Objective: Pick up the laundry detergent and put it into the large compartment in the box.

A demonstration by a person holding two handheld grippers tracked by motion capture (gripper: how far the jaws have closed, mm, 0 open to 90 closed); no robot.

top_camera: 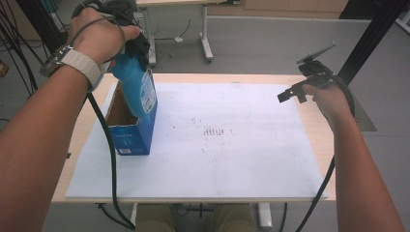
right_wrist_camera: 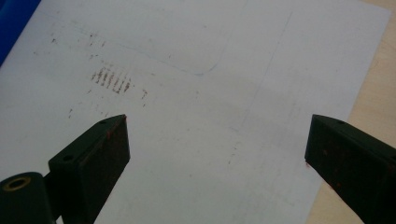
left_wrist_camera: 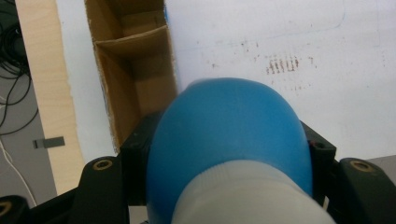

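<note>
Left tongs (top_camera: 130, 46) grip a blue bottle (top_camera: 138, 87) by its upper part, seen from the high view above the open top of a blue carton (top_camera: 130, 133) that stands near the worktop's left edge. The bottle's bottom hangs at the carton's mouth, tilted a little. Right tongs (top_camera: 292, 94) hover apart over the right edge of the white board (top_camera: 232, 159), holding nothing.

From the left gripper view, the bottle (left_wrist_camera: 229, 140) sits clamped between the two black jaws, its pale cap end nearest the camera. Beyond it the carton's brown inside (left_wrist_camera: 135, 74) shows a cardboard divider (left_wrist_camera: 130, 41) making compartments.

From the right gripper view, those tongs (right_wrist_camera: 217, 149) stand wide open above the bare board (right_wrist_camera: 196, 121), with the carton's blue corner (right_wrist_camera: 14, 21) at the far left.

Whichever way the bottle is travelling, the step likely goes best with it kept upright, clear of the divider and carton walls. The free tongs could steady the carton.
</note>
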